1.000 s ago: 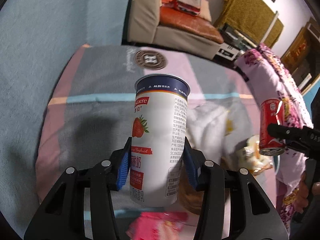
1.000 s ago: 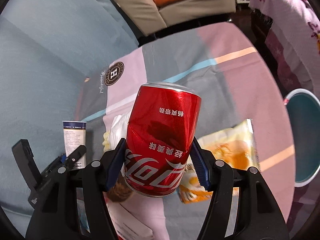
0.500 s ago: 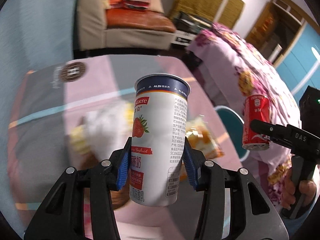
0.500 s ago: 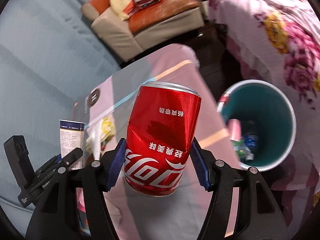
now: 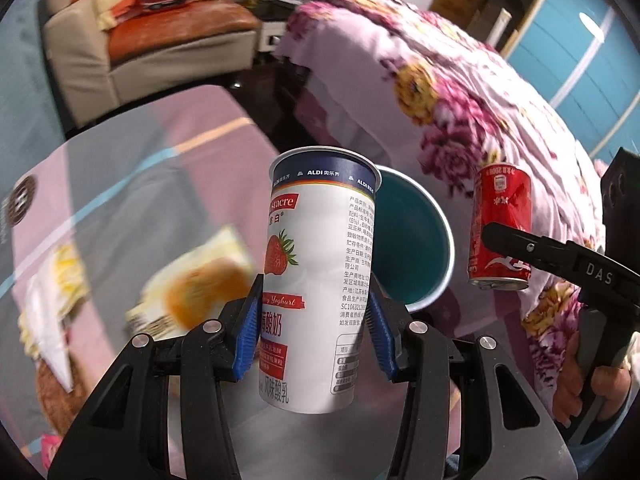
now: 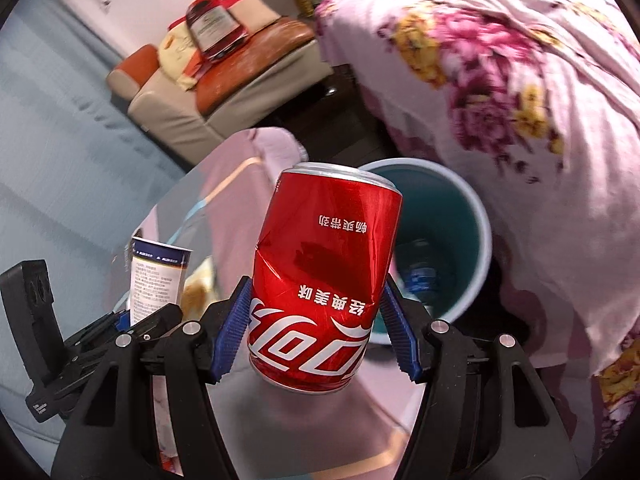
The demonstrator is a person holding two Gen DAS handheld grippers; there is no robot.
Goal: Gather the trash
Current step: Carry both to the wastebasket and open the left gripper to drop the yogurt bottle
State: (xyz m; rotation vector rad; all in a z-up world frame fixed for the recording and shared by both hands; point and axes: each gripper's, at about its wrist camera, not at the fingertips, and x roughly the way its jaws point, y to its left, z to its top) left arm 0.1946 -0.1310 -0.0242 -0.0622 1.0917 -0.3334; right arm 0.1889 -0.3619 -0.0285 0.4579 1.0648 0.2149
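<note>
My left gripper (image 5: 314, 334) is shut on a tall white strawberry yoghurt cup (image 5: 320, 280), held upright above the table's edge. My right gripper (image 6: 316, 334) is shut on a dented red cola can (image 6: 324, 280), upside down by its print. Behind both stands a teal trash bin (image 5: 416, 248) on the floor, partly hidden by the cup. In the right wrist view the teal trash bin (image 6: 448, 248) holds a blue item inside. The cola can (image 5: 502, 228) and right gripper show at the right of the left wrist view. The yoghurt cup (image 6: 158, 276) shows at the left of the right wrist view.
A snack packet (image 5: 200, 280) and crumpled white wrapper (image 5: 52, 312) lie on the pink-and-grey tablecloth (image 5: 132, 168). A flowered bedspread (image 6: 500, 80) rises right of the bin. A beige armchair (image 5: 152, 44) stands behind. A hand (image 5: 588, 380) holds the right gripper.
Both grippers have swung right across the table with their loads. The teal bin has come into view behind the cup and now sits directly behind the can.
</note>
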